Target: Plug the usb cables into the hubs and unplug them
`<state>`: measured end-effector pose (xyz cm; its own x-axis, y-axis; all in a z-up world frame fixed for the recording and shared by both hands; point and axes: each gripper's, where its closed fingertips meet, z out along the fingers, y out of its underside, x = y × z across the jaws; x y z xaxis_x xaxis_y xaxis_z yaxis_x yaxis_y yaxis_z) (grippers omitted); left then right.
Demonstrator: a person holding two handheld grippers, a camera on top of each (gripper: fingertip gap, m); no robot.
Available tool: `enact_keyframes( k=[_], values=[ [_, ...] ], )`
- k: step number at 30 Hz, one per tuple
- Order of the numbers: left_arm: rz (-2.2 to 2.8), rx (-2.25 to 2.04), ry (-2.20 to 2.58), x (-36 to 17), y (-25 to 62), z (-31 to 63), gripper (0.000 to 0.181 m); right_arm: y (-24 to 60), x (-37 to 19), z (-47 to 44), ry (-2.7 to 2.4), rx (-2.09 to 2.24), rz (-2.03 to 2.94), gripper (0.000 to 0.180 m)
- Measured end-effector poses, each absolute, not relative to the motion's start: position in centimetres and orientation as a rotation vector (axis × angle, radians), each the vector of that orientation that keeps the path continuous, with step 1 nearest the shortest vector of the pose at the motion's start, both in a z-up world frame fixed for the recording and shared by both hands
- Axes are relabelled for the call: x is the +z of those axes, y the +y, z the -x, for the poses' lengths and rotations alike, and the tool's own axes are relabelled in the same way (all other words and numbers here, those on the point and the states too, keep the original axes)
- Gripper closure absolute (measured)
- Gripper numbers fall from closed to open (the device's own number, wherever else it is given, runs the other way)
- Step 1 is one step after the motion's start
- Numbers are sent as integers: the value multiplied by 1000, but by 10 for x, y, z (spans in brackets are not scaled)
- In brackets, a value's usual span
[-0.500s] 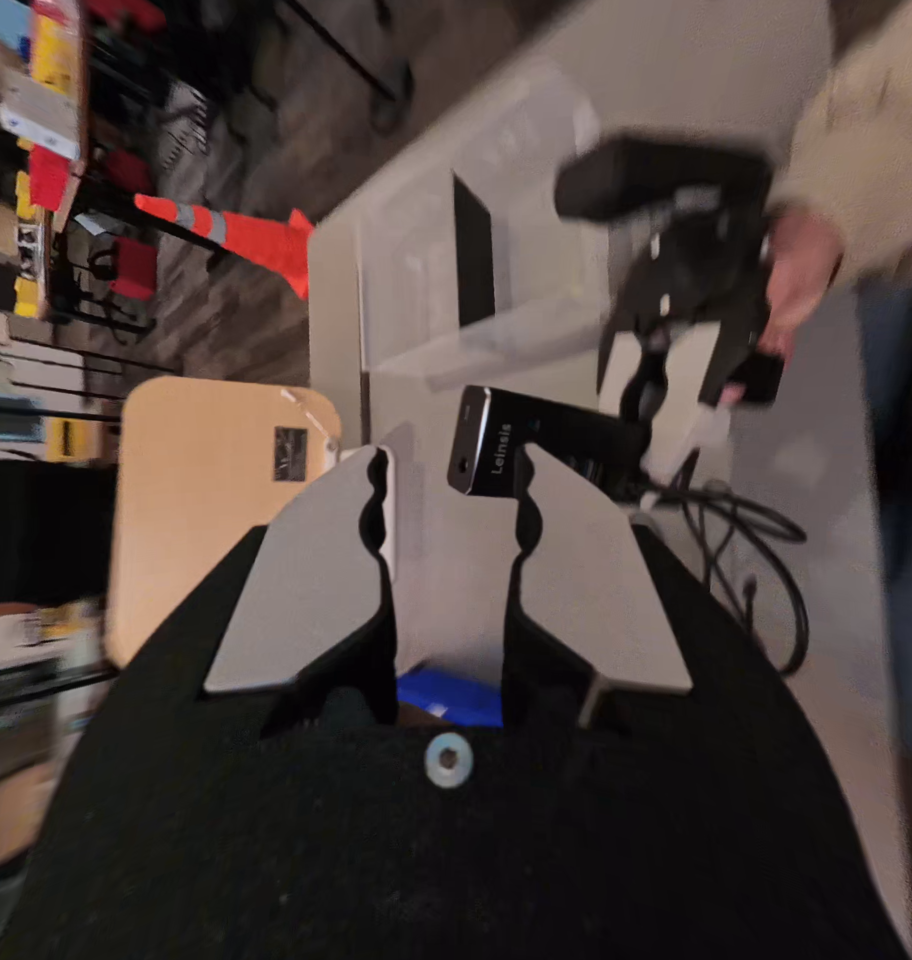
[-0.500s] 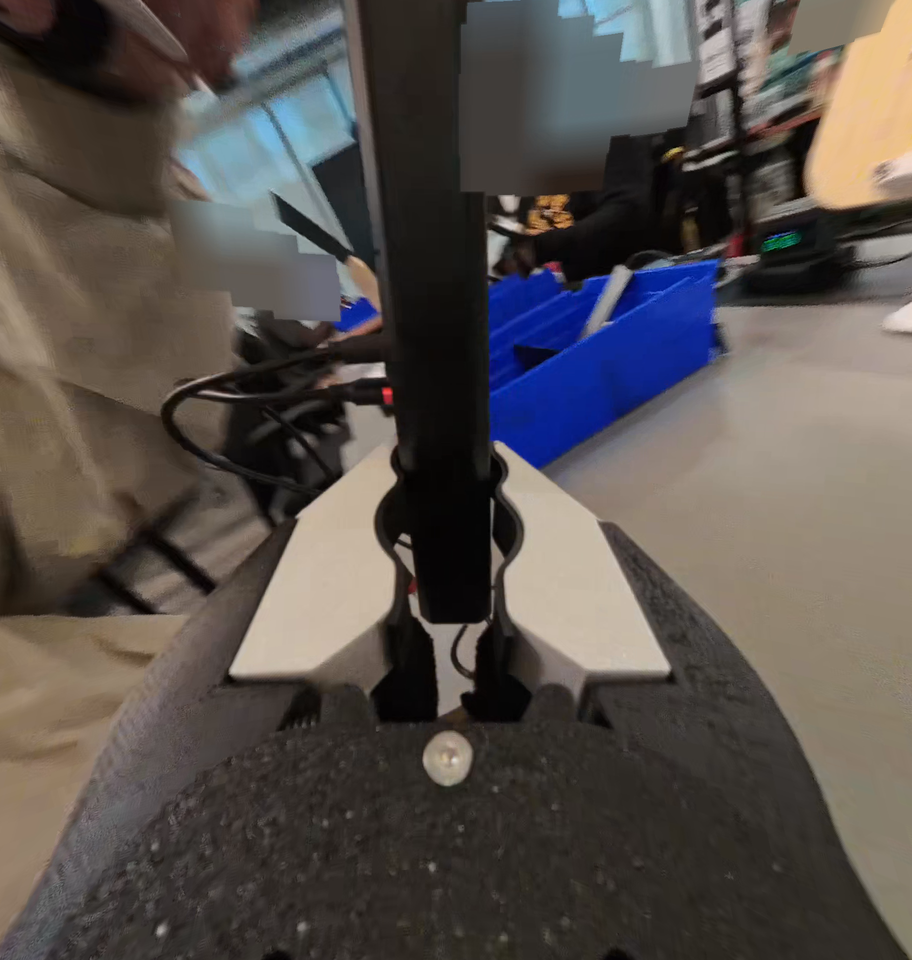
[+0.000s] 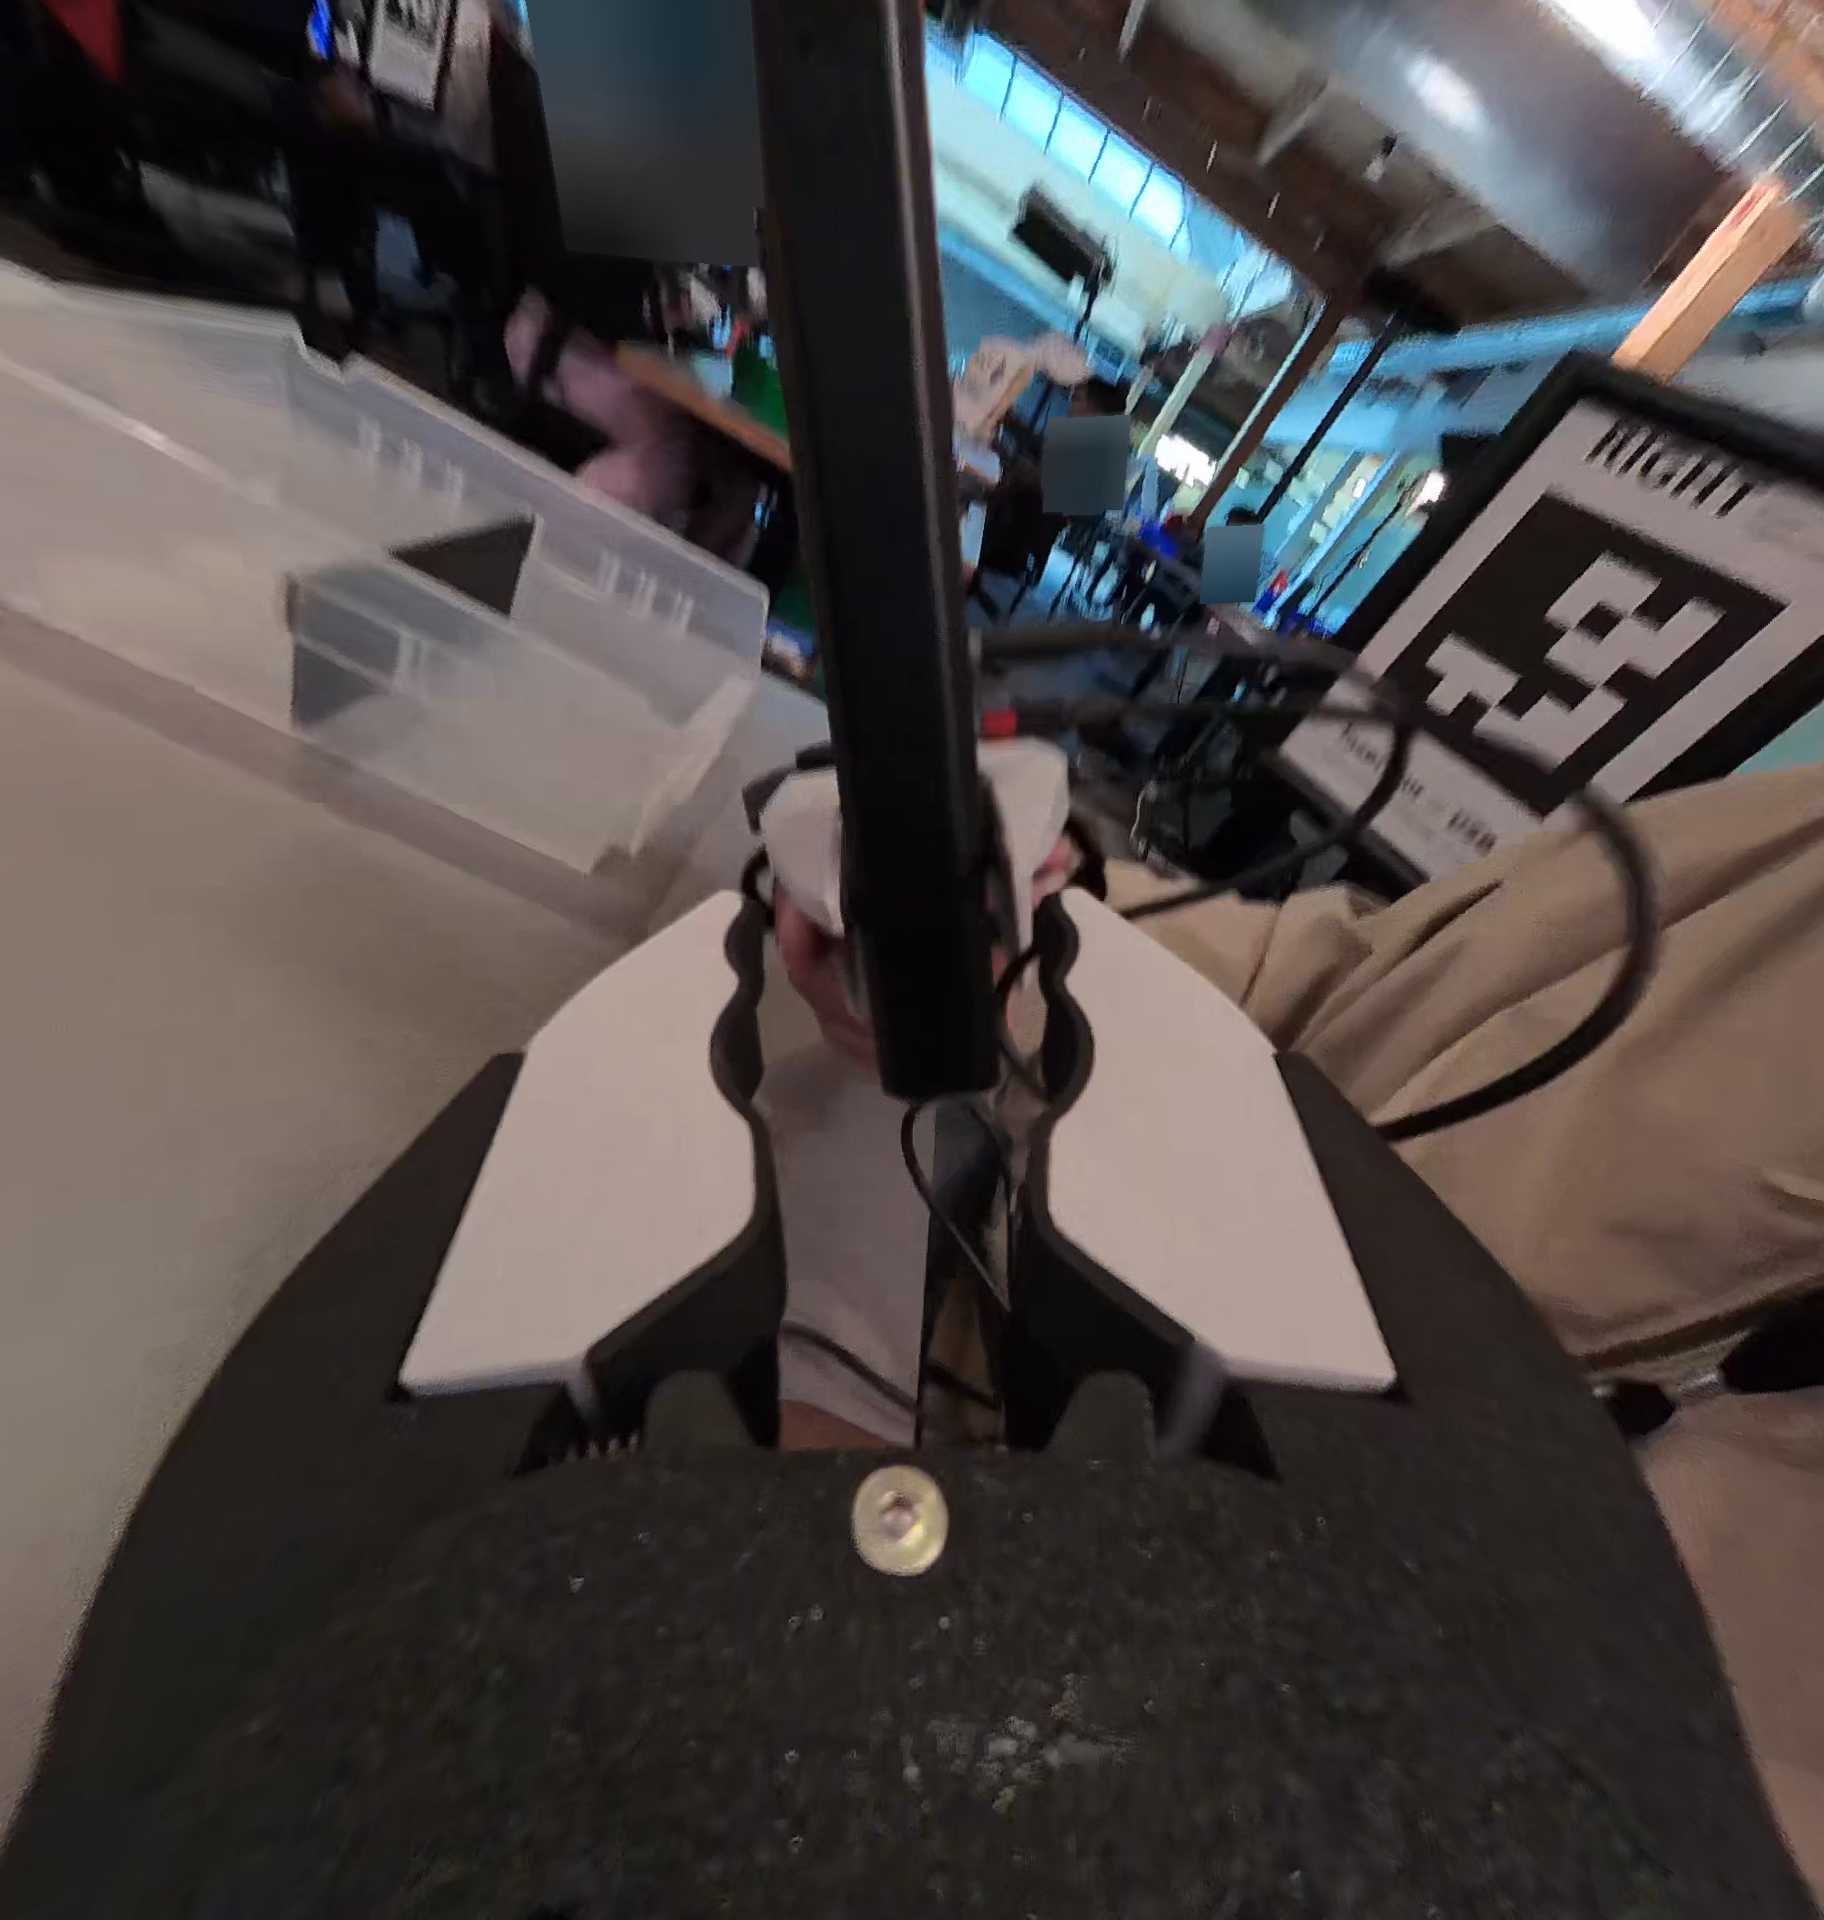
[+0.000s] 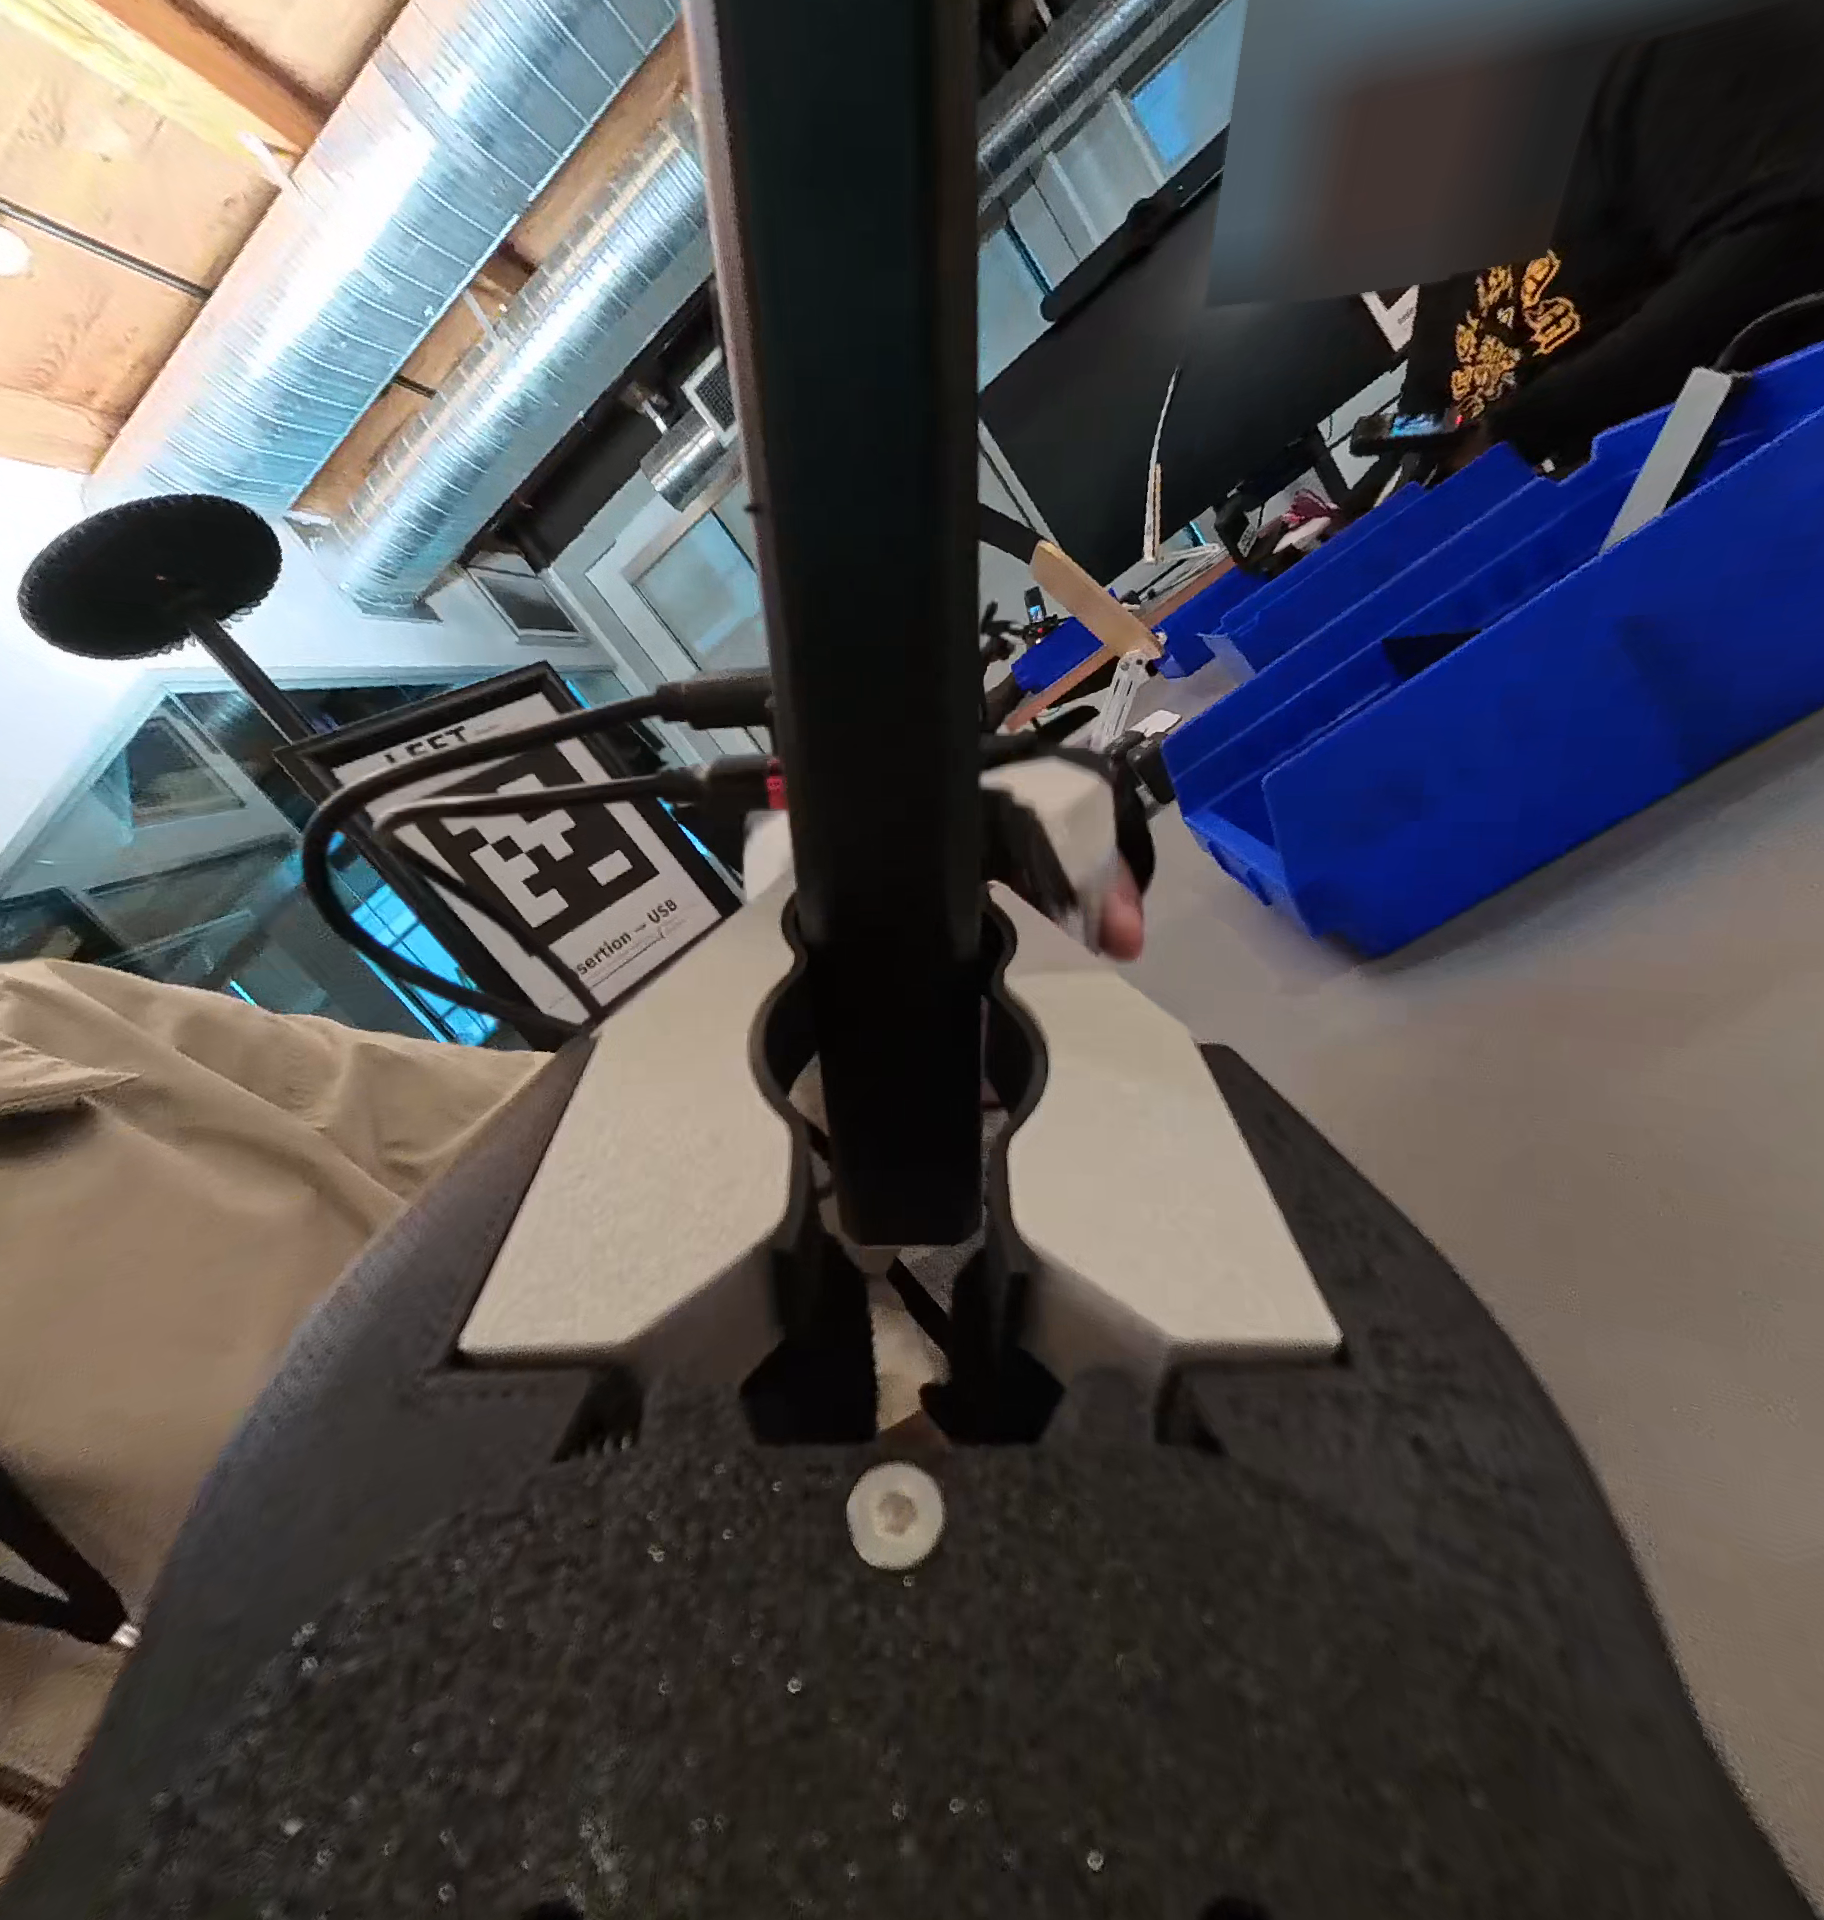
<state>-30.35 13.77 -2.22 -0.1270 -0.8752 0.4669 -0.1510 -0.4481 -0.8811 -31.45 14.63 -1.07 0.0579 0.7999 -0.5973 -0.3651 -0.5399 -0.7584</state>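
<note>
The black hub (image 4: 866,644) is clamped between the right gripper (image 4: 892,997) fingers, pointing upward; the left gripper (image 3: 897,956) is held spread around its far end, untouching

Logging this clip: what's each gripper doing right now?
Left gripper: open around the black hub, not clamped.
Right gripper: shut on the black hub.

— What carries everything here?

— A smooth pale grey tabletop (image 4: 1510,1195), matte and plain.

— What rests on it in the right wrist view?

— Deep blue plastic storage bins (image 4: 1490,790), side by side at about two o'clock, one holding a flat grey bar that leans upward.

— And in the left wrist view?

— A clear plastic lidded container (image 3: 368,623) at ten o'clock on the same pale surface (image 3: 212,1039).
</note>
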Motion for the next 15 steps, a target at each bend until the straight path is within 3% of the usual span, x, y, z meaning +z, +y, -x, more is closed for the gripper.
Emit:
enact_keyframes(
  k=[5,8,15],
  values=[
    [1602,-1578,1240,-47,125,289,129,148,-18,319,-489,1577,1468,154],
    [1583,-1581,1245,-49,125,287,152,150,-21,317,-478,1545,1481,153],
    [1533,-1551,1235,-53,128,289,153,151,-26,300,-619,1372,1543,149]
  ],
)
